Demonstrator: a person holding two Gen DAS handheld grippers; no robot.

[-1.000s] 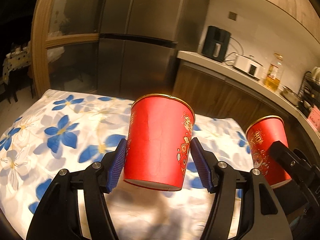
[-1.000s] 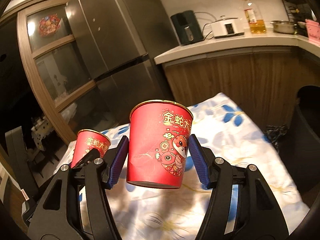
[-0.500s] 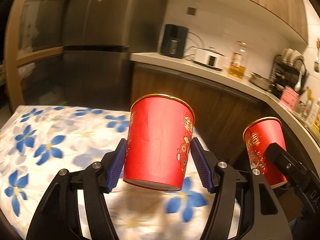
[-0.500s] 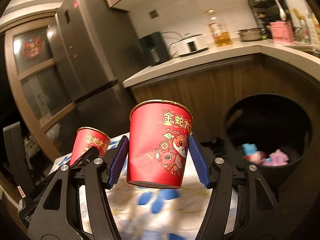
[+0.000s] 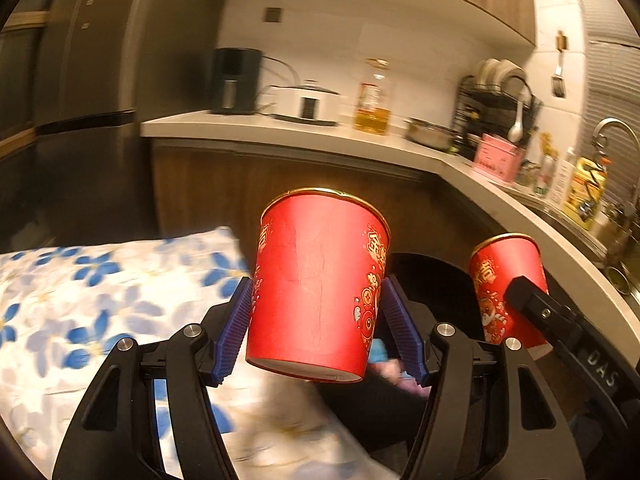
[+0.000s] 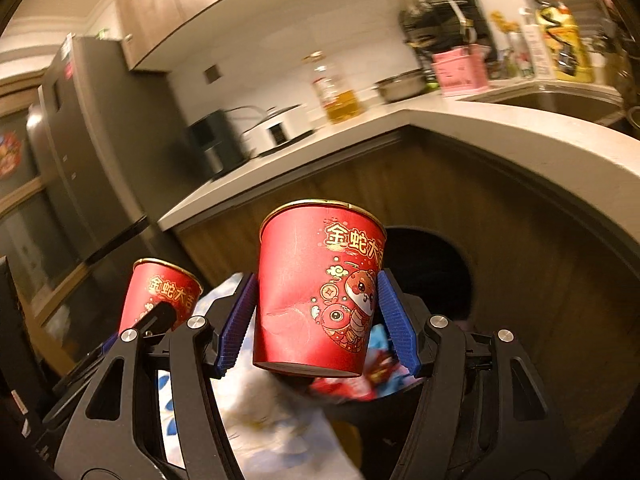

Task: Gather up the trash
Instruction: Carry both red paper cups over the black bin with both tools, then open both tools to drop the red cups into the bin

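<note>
My left gripper [image 5: 318, 332] is shut on a red paper cup [image 5: 316, 284] with gold rim, held upright in the air. My right gripper [image 6: 316, 324] is shut on a second red paper cup [image 6: 316, 292] with a cartoon snake print. Each view also shows the other cup: in the left wrist view it is at the right [image 5: 506, 288], in the right wrist view at the left [image 6: 160, 296]. Both cups hang beyond the edge of the flowered tablecloth [image 5: 80, 300], in front of a black trash bin [image 6: 440, 272] with coloured wrappers [image 6: 380, 376] inside.
A curved white countertop [image 6: 500, 120] on wooden cabinets runs behind and right, carrying an oil bottle [image 5: 372, 108], a cooker [image 5: 308, 102], a pink box [image 5: 498, 156] and a dish rack. A steel fridge [image 5: 92, 80] stands at left.
Both grippers have swung right with their cups, from over the flowered table to the table's edge. The black bin and the sink corner have come into view.
</note>
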